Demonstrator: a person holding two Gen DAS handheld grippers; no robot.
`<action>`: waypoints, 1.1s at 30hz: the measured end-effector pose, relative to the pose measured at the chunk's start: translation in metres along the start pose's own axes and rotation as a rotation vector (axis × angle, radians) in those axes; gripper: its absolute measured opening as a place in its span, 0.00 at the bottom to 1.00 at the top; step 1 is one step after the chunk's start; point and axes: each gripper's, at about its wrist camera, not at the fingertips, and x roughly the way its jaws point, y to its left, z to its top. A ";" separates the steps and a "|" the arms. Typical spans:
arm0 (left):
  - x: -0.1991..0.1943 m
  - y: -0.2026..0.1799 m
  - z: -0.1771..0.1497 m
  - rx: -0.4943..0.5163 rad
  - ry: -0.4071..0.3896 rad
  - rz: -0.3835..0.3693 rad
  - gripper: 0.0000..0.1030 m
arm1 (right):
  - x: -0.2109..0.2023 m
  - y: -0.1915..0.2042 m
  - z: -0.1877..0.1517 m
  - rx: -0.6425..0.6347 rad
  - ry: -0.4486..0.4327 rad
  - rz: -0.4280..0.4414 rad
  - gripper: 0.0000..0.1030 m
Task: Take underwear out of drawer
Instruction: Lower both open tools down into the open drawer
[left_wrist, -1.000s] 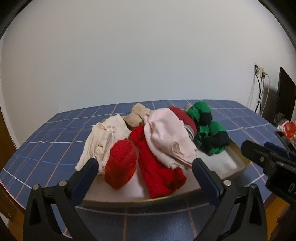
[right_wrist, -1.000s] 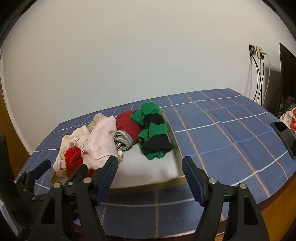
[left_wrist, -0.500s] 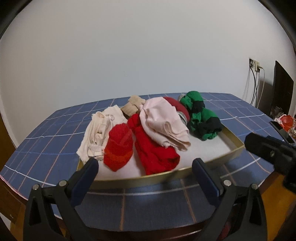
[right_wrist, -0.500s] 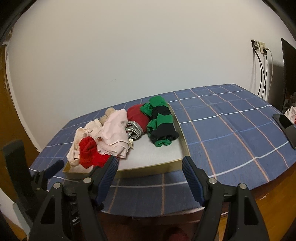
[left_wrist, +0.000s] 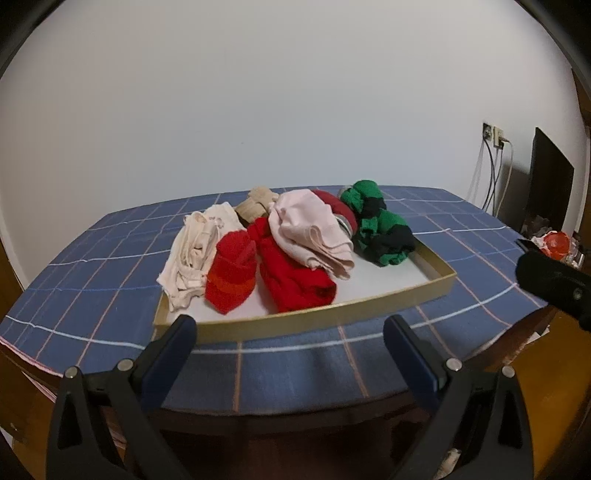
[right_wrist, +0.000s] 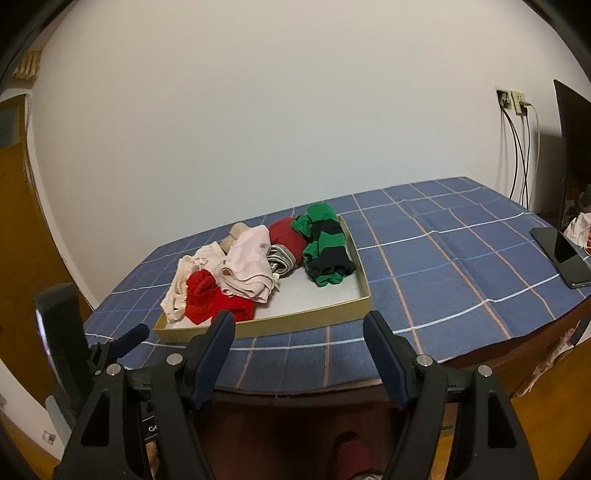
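Note:
A shallow gold-rimmed drawer tray (left_wrist: 369, 304) (right_wrist: 317, 314) lies on a blue checked tablecloth (left_wrist: 295, 362). It holds a pile of underwear: cream (left_wrist: 192, 251), red (left_wrist: 291, 275) (right_wrist: 207, 299), pale pink (left_wrist: 310, 230) (right_wrist: 249, 262), and green-and-black (left_wrist: 384, 230) (right_wrist: 325, 245) pieces. My left gripper (left_wrist: 290, 332) is open and empty, back from the tray's near rim. My right gripper (right_wrist: 299, 328) is open and empty, in front of the table's edge. The left gripper's fingertip (right_wrist: 133, 334) shows at the left of the right wrist view.
A black phone (right_wrist: 561, 254) lies at the table's right edge. A white wall stands behind the table, with a socket and cables (right_wrist: 515, 147) at the right. A dark screen (left_wrist: 546, 188) stands at the far right. The table's wooden front edge (right_wrist: 332, 391) is close below my right gripper.
Both grippers have drawn back and away from the tray. The tray and table now look smaller and farther off. The clothes have not moved.

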 end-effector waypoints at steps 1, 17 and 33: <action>-0.002 0.000 -0.002 -0.003 0.000 -0.006 0.99 | -0.005 0.000 -0.002 -0.005 -0.007 0.001 0.72; -0.015 -0.021 -0.032 0.090 0.093 -0.124 0.99 | -0.040 -0.011 -0.034 -0.034 0.033 -0.018 0.72; 0.003 -0.065 -0.093 0.364 0.354 -0.297 0.99 | -0.024 -0.075 -0.111 0.158 0.239 -0.042 0.72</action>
